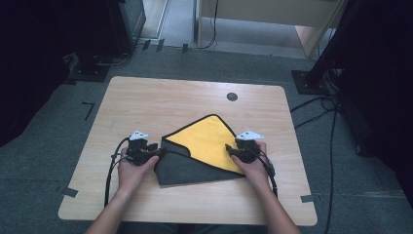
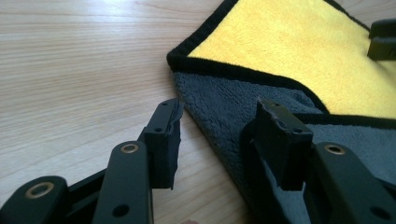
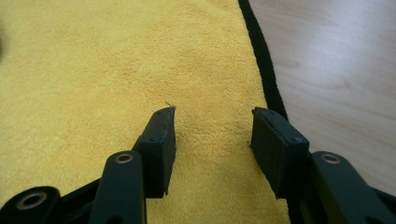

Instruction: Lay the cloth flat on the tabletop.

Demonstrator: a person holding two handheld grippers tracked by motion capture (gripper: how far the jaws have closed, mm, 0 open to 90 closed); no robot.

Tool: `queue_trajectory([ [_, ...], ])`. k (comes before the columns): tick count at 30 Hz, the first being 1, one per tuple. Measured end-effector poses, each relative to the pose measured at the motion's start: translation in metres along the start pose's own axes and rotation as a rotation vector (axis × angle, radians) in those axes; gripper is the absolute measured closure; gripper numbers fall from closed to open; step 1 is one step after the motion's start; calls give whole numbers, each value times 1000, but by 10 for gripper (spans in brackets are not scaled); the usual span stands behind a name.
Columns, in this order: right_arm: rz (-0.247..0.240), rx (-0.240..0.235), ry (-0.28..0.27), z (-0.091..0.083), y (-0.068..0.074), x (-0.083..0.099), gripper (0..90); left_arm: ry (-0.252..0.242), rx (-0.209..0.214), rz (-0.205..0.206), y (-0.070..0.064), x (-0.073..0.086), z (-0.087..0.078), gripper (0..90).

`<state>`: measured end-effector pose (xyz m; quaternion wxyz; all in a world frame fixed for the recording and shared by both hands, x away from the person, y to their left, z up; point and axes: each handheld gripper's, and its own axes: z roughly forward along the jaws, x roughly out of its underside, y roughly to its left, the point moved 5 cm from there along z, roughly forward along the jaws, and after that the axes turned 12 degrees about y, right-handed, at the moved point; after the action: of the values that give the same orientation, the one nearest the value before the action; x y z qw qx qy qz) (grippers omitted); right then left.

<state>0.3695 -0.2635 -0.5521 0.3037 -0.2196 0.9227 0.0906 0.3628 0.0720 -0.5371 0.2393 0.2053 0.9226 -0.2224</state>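
Cloth (image 1: 202, 151), yellow one side, grey the other, black-edged, lies partly folded on the counter (image 1: 146, 102), between the two grippers. Judged step: mid-fold, both grippers set at the cloth's edges before a pinch.

Left gripper (image 2: 217, 135): jaws parted, empty; the grey folded edge runs between them, one jaw over bare counter, the other over grey pile.

Right gripper (image 3: 212, 135): jaws released, empty; yellow pile between and below them, black hem just beside the right-hand jaw.

Next move likely calls for closing on an edge or corner, then lifting it across.

Both hands low, forearms converging slightly; left hand (image 1: 130, 173), right hand (image 1: 255, 170).
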Motion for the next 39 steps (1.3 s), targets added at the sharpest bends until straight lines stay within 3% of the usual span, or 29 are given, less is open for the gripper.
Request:
queue_trajectory([
  [2,1,12,-1,-2,1,3,502,5,9,6,-2,-1,0,508],
  [5,41,61,-2,-14,6,20,502,11,17,31,-7,-2,1,505],
  [9,110,119,-3,-29,14,40,508,7,27,36,-10,-2,1,502],
  [11,115,120,13,-35,19,47,508,6,33,44,-11,-2,2,501],
  [12,88,132,32,-38,21,48,507,5,31,46,-11,-2,2,501],
  [13,51,169,37,-41,21,47,503,4,31,47,-11,-2,3,502],
  [14,44,177,18,-44,21,42,496,5,31,47,-11,-2,4,502],
  [16,69,113,-41,-48,21,23,484,7,32,44,-13,-3,5,504],
  [18,22,47,-71,-46,27,2,469,9,35,47,-15,-3,7,504],
  [19,-35,-13,-71,-40,36,-13,453,14,34,52,-15,-2,7,504],
  [20,-86,-42,-61,-33,45,-23,437,13,34,53,-16,-2,7,509],
  [21,-130,-45,-43,-26,52,-32,425,14,35,56,-16,-2,7,520],
  [23,-226,13,-22,-8,62,-44,416,14,40,55,-16,-2,6,531],
  [24,-233,28,-5,1,63,-48,414,17,42,61,-16,-2,6,535],
  [27,-155,-10,10,22,62,-53,402,17,52,56,-18,-1,6,535],
  [29,-134,-38,12,30,62,-53,388,16,59,54,-19,-1,6,535],
  [31,-126,-34,31,37,62,-50,358,13,64,58,-21,-2,6,535],
  [33,-95,-58,7,40,60,-48,358,13,64,58,-22,-2,7,535],
  [39,-42,-14,1,45,52,-56,354,13,46,54,-18,-10,7,537],
])
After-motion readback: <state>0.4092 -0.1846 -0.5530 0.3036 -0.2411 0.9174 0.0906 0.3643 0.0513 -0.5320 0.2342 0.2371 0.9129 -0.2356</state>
